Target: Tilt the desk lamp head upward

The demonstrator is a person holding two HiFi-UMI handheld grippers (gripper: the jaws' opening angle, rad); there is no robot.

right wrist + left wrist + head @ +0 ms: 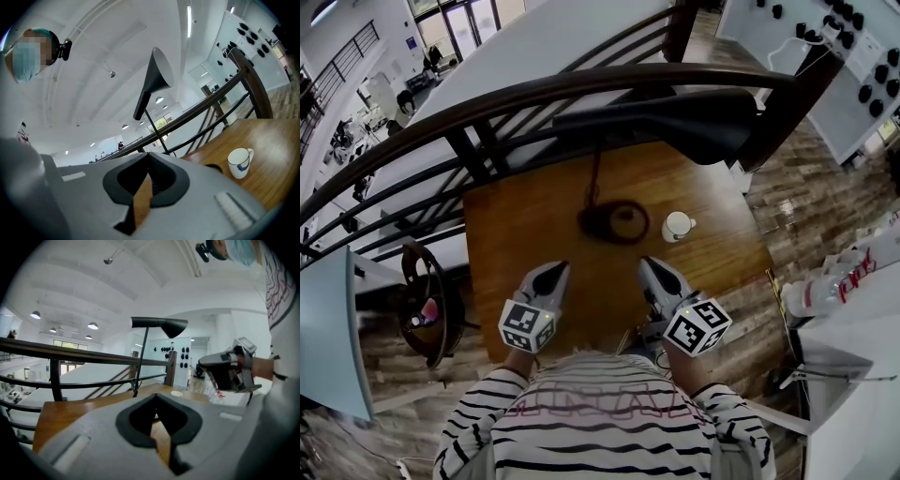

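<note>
A black desk lamp stands on the wooden table (525,234). Its round base (614,222) sits mid-table and a thin stem rises to the long black head (675,122), which lies roughly level over the table's far side. The left gripper view shows the head (159,325) from the side, and the right gripper view shows the head (154,77) from below. My left gripper (560,268) and right gripper (645,263) hover side by side over the near half of the table, short of the base. Both are shut with nothing between the jaws.
A white cup (678,226) stands just right of the lamp base. A dark wooden railing (534,94) curves behind the table. At the right a white shelf (844,281) holds bottles, and at the left stands a round dark stool (427,300).
</note>
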